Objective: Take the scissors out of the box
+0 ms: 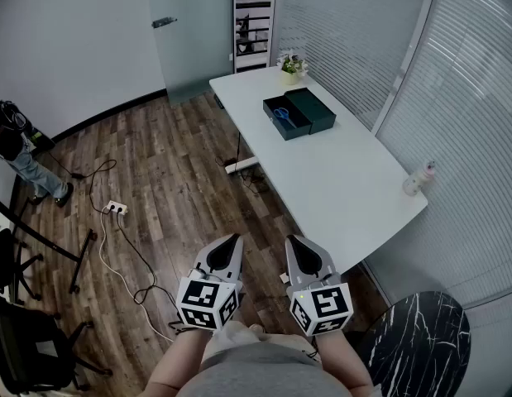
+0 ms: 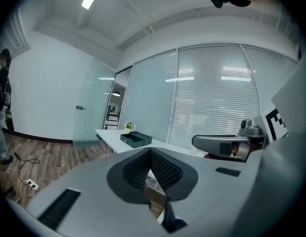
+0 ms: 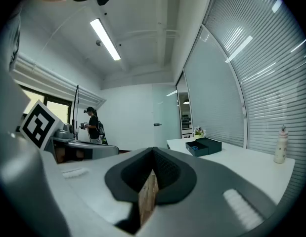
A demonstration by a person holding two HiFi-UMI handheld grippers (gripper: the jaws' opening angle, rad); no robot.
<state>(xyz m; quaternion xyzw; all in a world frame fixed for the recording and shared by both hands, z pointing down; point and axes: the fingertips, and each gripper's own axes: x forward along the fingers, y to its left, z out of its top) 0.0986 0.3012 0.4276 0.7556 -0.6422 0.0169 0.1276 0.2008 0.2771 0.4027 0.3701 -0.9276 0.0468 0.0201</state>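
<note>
A dark green box [image 1: 287, 119] lies open on the far half of the white table [image 1: 346, 180], with its lid [image 1: 316, 108] beside it. Blue-handled scissors [image 1: 281, 112] rest inside the box. Both grippers hang close to the person's body, far short of the table and over the wooden floor. My left gripper [image 1: 235, 240] has its jaws together with nothing between them, and so does my right gripper [image 1: 294, 241]. The box [image 2: 135, 139] looks small and distant in the left gripper view, past the shut left gripper [image 2: 150, 152]. The right gripper view shows the box [image 3: 202, 146] beyond the shut right gripper [image 3: 153, 150].
A small flower pot [image 1: 290, 71] stands at the table's far end and a white bottle [image 1: 417, 179] at its near right edge. A power strip with cables [image 1: 117, 208] lies on the floor. A person [image 1: 16, 151] stands at left. Black chairs [image 1: 24, 337] sit at lower left.
</note>
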